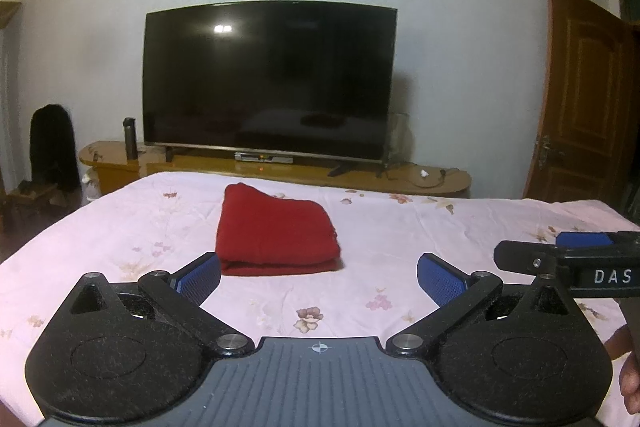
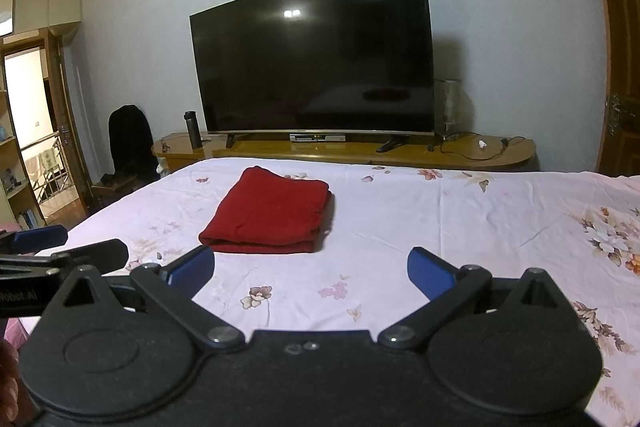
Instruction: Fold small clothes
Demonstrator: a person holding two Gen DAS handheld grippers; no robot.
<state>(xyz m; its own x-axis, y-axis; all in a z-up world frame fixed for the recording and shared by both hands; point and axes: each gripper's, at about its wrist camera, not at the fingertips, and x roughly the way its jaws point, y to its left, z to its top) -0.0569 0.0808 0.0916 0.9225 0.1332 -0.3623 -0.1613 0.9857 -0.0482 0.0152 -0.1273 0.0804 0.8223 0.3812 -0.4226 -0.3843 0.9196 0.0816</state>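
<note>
Red garment (image 1: pixel 276 231), soft knit-looking cloth folded into a flat layered rectangle, lies on the bed (image 1: pixel 440 227) with pink floral sheet, ahead of both tools and apart from them. Left tool (image 1: pixel 319 277) spread wide, nothing held; right tool (image 2: pixel 311 273) likewise wide, nothing held. Only right wrist view shows the doorway (image 2: pixel 28 131) and shelves. Black TV (image 1: pixel 270 79) on wooden bench (image 1: pixel 400 179).

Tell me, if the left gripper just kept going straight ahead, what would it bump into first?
Probably the folded red knitted garment on the pink floral bedsheet. It lies just ahead of the open left gripper, slightly left of its centre line. If the gripper passed above it, the black television would come next.
</note>
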